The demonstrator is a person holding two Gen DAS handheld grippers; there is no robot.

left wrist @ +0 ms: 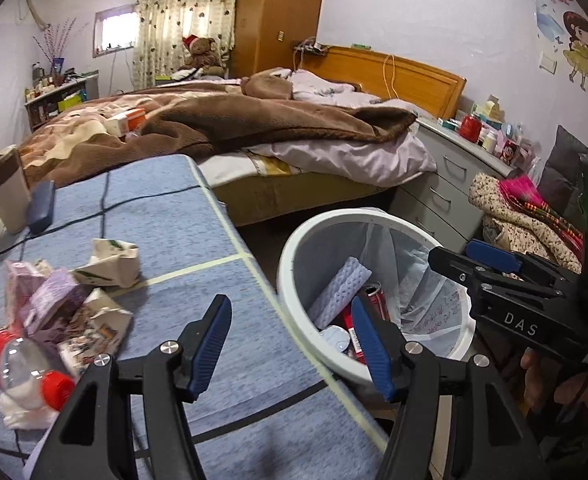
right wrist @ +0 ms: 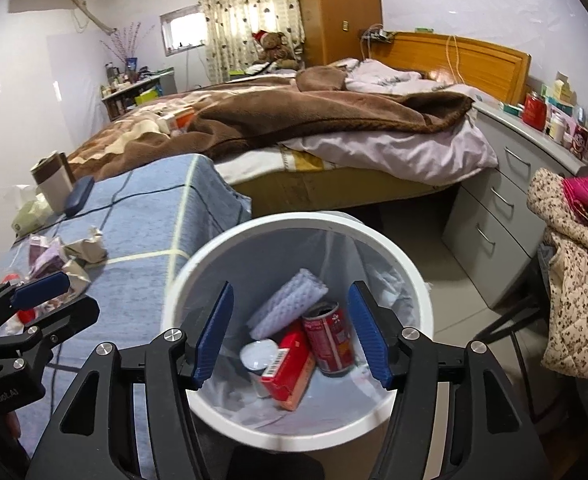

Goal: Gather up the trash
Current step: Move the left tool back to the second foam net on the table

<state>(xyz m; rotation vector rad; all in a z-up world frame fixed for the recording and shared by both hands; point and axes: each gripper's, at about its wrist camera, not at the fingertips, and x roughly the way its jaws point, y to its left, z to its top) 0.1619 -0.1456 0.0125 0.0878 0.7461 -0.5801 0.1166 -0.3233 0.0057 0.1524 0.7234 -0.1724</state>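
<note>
A white trash bin (right wrist: 390,248) with a clear liner stands on the floor beside the blue-clothed table (left wrist: 197,240). In it lie a red can (right wrist: 330,340), a red box (right wrist: 289,368), a white lid (right wrist: 257,354) and a pale sponge cloth (right wrist: 289,304). My right gripper (right wrist: 291,340) is open and empty right above the bin. My left gripper (left wrist: 291,350) is open and empty over the table's right edge, next to the bin (left wrist: 294,252). On the table lie crumpled cartons (left wrist: 109,260), purple wrappers (left wrist: 49,300) and a clear bottle with a red cap (left wrist: 21,364).
A white cup (left wrist: 7,192) and a dark case (left wrist: 39,206) with a cable stand at the table's far left. An unmade bed (right wrist: 294,120) lies behind. Grey drawers (right wrist: 506,204) and a chair with floral clothes (right wrist: 574,280) stand at the right.
</note>
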